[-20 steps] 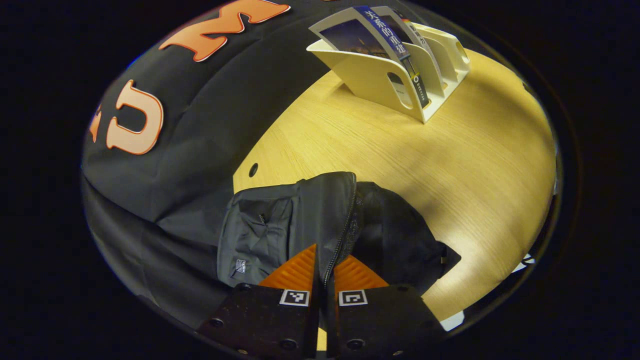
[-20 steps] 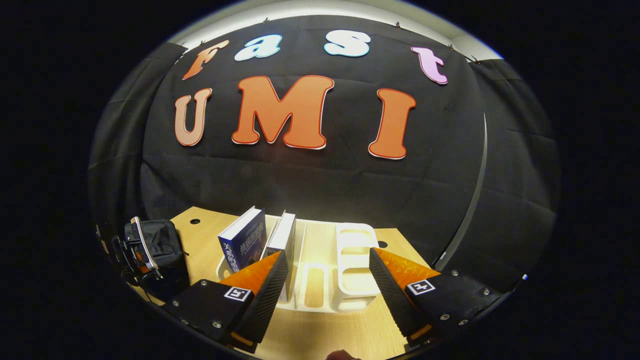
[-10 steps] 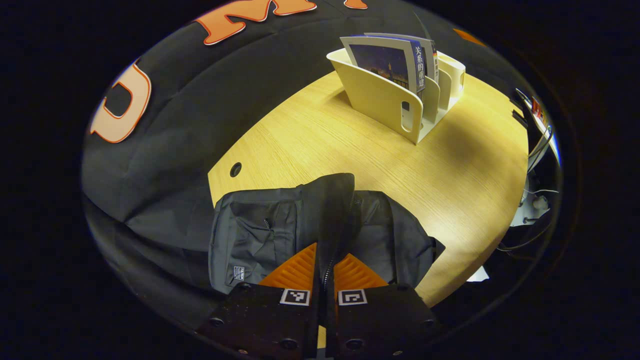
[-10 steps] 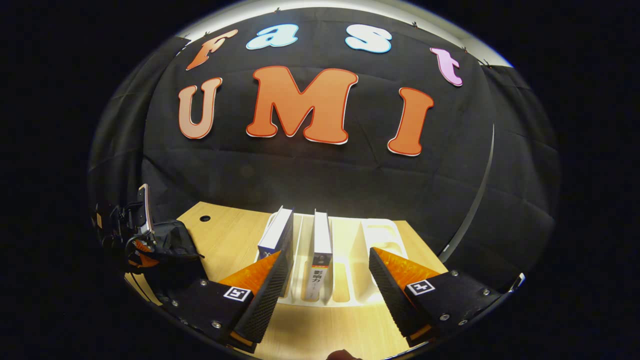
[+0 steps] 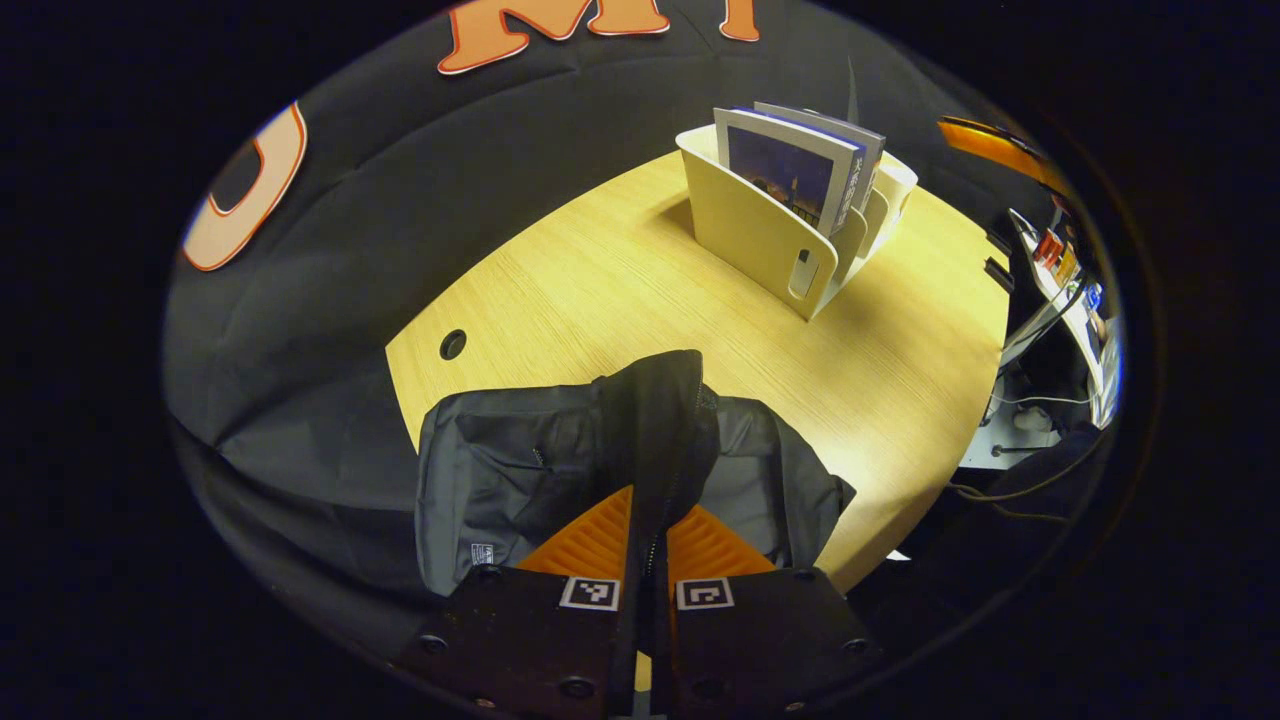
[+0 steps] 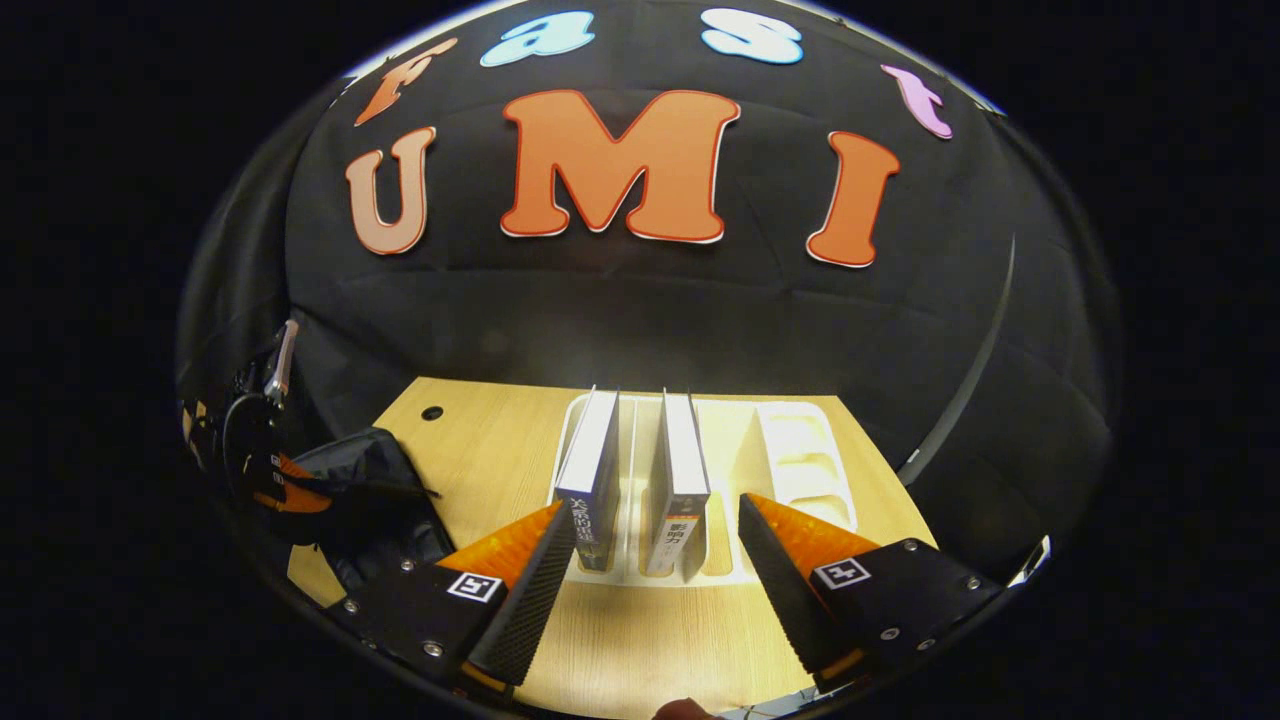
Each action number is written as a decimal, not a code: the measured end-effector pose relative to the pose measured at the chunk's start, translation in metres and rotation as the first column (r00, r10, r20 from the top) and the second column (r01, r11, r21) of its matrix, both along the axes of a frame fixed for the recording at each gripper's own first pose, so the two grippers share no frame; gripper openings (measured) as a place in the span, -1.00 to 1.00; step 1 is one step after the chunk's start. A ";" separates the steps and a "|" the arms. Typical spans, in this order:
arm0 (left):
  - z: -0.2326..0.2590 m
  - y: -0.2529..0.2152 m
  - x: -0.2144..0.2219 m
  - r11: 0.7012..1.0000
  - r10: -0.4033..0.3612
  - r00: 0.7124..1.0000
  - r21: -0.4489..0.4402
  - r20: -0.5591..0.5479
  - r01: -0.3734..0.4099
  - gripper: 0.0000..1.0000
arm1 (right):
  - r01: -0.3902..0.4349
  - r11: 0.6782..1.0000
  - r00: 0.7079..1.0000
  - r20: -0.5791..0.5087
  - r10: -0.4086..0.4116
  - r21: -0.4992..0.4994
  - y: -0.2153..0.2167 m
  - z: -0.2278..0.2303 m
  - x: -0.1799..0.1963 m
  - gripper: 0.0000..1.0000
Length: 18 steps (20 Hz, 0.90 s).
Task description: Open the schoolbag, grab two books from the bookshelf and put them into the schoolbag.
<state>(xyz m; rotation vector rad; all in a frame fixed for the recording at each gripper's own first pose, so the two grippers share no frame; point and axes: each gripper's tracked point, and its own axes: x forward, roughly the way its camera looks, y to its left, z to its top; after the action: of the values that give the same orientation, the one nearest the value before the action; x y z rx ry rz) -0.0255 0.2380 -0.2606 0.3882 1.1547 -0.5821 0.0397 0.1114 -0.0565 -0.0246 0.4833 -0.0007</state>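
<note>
The left gripper (image 5: 650,525) is clenched on a raised fold of the schoolbag (image 5: 520,470), which lies at the near-left corner of the wooden table (image 5: 640,290). The right gripper (image 6: 655,545) is spread wide, hovering before the bookshelf (image 6: 795,450). Two books (image 6: 590,470) stand upright in adjacent left slots.

Wooden table (image 5: 620,290) — cable hole (image 5: 453,344).
</note>
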 end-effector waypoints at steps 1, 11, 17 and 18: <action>0.004 0.005 0.003 1.000 0.000 1.000 0.001 -0.007 0.001 -0.87 | -0.031 1.000 0.999 -0.037 0.031 -0.002 0.006 -0.003 0.004 0.95; 0.031 0.023 0.024 0.999 -0.039 0.998 -0.036 -0.047 0.038 -0.87 | -0.148 0.985 0.933 -0.318 0.168 0.088 0.053 -0.007 0.054 0.96; 0.038 0.027 0.038 0.997 -0.075 0.996 -0.034 -0.048 0.073 -0.87 | -0.085 0.991 0.866 -0.484 0.124 0.103 0.061 -0.034 0.083 0.97; 0.038 0.026 0.038 0.996 -0.080 0.995 -0.035 -0.053 0.079 -0.87 | -0.072 0.991 0.852 -0.510 0.120 0.113 0.061 -0.038 0.090 0.96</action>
<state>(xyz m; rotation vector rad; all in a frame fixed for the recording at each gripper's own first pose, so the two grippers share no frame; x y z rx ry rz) 0.0130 0.2642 -0.2229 0.3937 1.1845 -0.6838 0.1296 0.1723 -0.0948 0.0416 1.0228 0.1299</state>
